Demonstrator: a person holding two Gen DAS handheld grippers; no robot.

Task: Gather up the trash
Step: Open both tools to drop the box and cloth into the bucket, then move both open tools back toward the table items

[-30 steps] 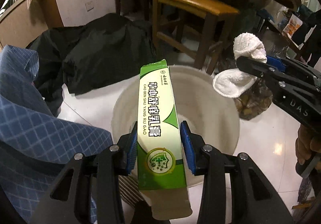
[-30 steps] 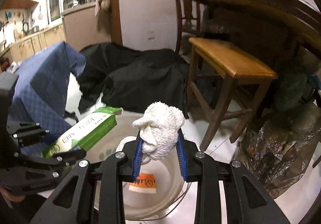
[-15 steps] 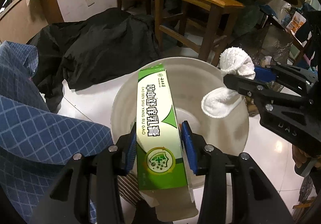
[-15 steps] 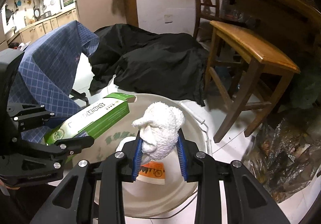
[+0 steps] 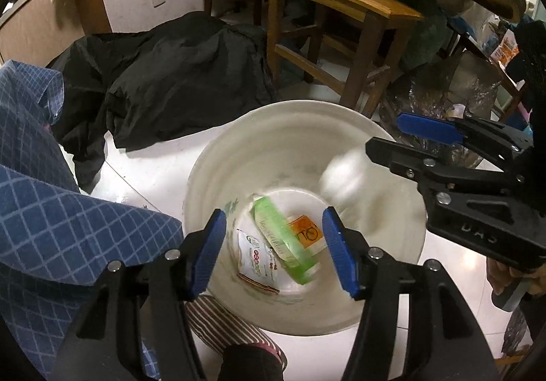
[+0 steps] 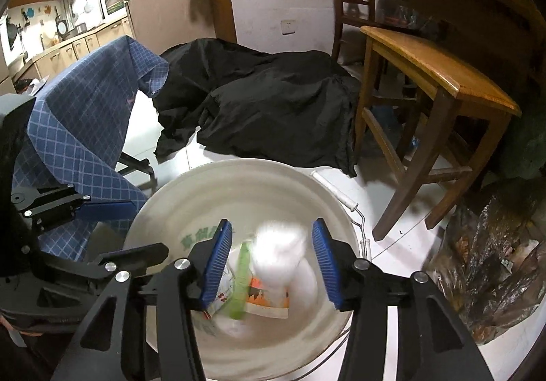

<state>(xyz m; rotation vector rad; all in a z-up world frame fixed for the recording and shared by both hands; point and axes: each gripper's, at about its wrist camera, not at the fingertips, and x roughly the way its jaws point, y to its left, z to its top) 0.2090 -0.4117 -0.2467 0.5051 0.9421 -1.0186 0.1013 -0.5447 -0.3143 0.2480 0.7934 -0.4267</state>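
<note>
Over the bucket: both my claws hang above the white bucket, which stands on the pale floor.
Left claw: blue pads spread apart, nothing between them.
Right claw: pads also apart; the white wad shows blurred between them, touching neither.
White wad, left view: a pale blur beside the bucket's right wall.
Green box: lying tilted at the bucket's bottom, blurred, over an orange-printed wrapper and beside a white packet.
Behind the bucket: black cloth heaped on the floor.
Left of it: blue checked fabric.
Right rear: wooden stool.
</note>
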